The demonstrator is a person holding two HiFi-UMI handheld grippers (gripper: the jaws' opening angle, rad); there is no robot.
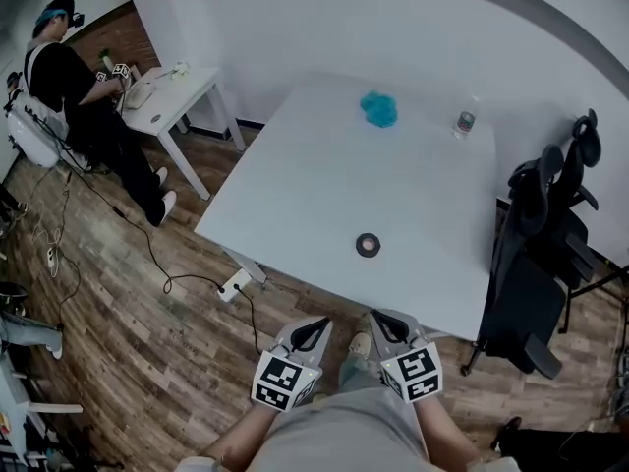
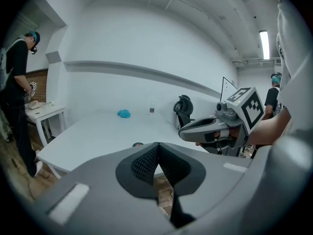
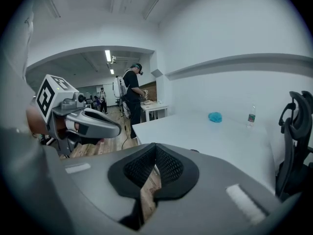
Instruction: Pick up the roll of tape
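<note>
The roll of tape [image 1: 368, 245], a small black ring, lies flat on the white table [image 1: 295, 195] near its front edge. Both grippers hang side by side over the wooden floor, short of that edge and apart from the roll. My left gripper [image 1: 313, 334] is shut with nothing in it, and so is my right gripper [image 1: 382, 324]. In the left gripper view the roll [image 2: 138, 144] peeks just above the closed fingertips [image 2: 157, 148], with the right gripper [image 2: 215, 129] alongside. In the right gripper view the roll [image 3: 194, 151] shows as a dark speck past the shut fingertips [image 3: 155, 148].
A blue cloth [image 1: 378, 109] and a small water bottle [image 1: 464, 123] sit at the table's far side. A black office chair [image 1: 536, 264] stands at its right. A power strip [image 1: 236, 285] and cable lie on the floor. A person [image 1: 74, 96] works at a small white table far left.
</note>
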